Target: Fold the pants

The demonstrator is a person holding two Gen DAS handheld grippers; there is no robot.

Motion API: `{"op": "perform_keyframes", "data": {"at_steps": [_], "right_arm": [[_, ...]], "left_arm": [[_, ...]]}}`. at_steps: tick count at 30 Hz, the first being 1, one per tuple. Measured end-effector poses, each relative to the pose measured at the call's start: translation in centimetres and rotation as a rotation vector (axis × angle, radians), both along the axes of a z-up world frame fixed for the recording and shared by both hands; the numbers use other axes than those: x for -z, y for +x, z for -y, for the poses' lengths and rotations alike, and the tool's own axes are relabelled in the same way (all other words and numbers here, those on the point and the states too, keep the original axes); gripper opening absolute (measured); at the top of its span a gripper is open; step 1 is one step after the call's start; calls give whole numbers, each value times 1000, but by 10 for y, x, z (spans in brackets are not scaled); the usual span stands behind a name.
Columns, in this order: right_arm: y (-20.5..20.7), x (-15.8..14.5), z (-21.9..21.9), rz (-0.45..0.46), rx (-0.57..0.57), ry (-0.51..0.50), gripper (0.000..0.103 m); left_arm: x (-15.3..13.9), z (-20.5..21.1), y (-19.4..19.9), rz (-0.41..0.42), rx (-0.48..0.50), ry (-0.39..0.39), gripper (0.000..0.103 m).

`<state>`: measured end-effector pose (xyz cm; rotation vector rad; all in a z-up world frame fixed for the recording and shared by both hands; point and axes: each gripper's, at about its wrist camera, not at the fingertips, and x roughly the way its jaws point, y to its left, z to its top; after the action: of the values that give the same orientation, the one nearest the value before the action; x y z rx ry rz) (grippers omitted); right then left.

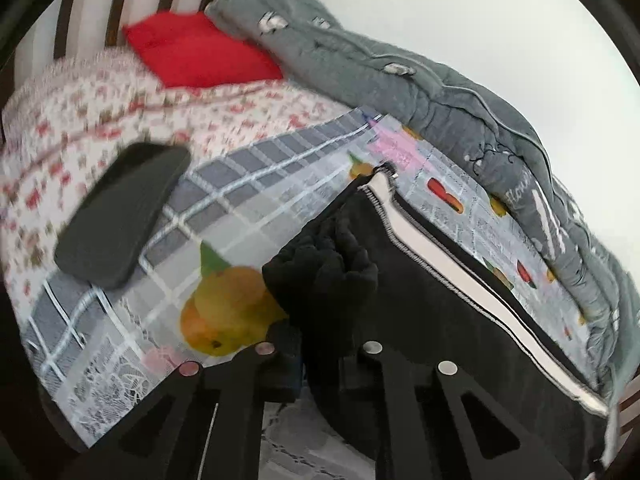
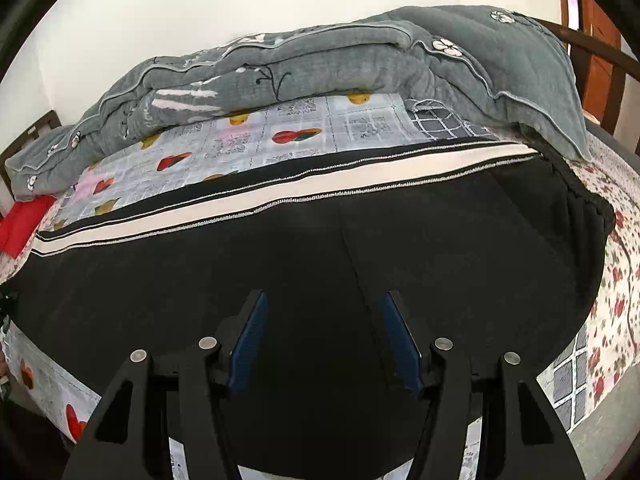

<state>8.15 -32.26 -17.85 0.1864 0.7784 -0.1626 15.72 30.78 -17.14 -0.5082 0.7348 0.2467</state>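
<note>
My left gripper [image 1: 318, 344] is clamped shut on a bunched-up wad of the black pants [image 1: 420, 312], which spread away ahead and to its right across the bed [image 1: 248, 184], with their white side stripe [image 1: 440, 256] running off toward the grey quilt [image 1: 400, 80]. My right gripper [image 2: 325, 344] has its blue pads [image 2: 250, 344] spread wide apart and just sits over the flat black fabric, the stripe lying straight ahead of it. There's also a dark flat thing [image 1: 120, 216] up to the left of my left gripper and a red pillow [image 1: 200, 56] further back.
</note>
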Motion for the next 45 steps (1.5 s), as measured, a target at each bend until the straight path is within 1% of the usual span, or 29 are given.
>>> {"op": "perform_keyframes", "data": {"at_steps": [2,6,10,13,16,17,22,23,25,26,28,31,32,35,37,39,40,41,42,43,45], "right_arm": [[-4,-3,1,11,1,1,59],[-10,-9,7,25,3,-6,59],[-14,-15,16,34,-9,-14,59],[-16,-19,24,45,-13,-23,59],[-17,-19,33,50,-24,-11,59],[-18,-19,36,52,-28,-8,59],[-26,-11,51,50,-35,4,59],[-29,-9,54,49,-35,9,59],[-33,-5,59,47,-33,14,59],[-36,-3,63,46,-30,18,59],[-41,2,70,46,-18,30,59],[-44,8,77,42,-8,55,59],[-45,10,77,38,-8,60,59],[-45,11,74,35,-21,59,59],[-45,8,71,45,-35,59,59],[-43,4,64,56,-56,61,59],[-41,2,60,62,-69,63,59],[-36,-1,54,67,-86,67,59],[-33,-3,48,72,-102,74,59],[-27,-5,41,78,-124,89,59],[-18,-9,26,83,-158,119,59]], "left_arm": [[-16,12,0,23,15,58,11],[-48,43,-1,77,48,149,10],[-77,84,-4,136,109,184,9],[-94,129,-5,166,180,212,9],[-99,169,-5,175,230,240,9],[-100,189,-6,181,255,254,9],[-94,265,-7,184,356,298,9],[-91,287,-9,179,389,309,9],[-85,316,-11,171,433,322,9],[-78,337,-14,161,472,325,9],[-67,363,-20,148,528,308,9],[-41,410,-29,105,646,289,9],[-30,427,-33,81,679,298,9],[-9,452,-39,25,697,376,10],[-6,450,-40,10,719,371,15],[-14,434,-43,25,744,306,35],[-18,425,-44,41,743,279,39],[-24,411,-46,75,732,250,50],[-29,401,-49,100,721,238,61],[-35,385,-54,134,707,228,65],[-41,365,-55,167,680,235,69]]}}
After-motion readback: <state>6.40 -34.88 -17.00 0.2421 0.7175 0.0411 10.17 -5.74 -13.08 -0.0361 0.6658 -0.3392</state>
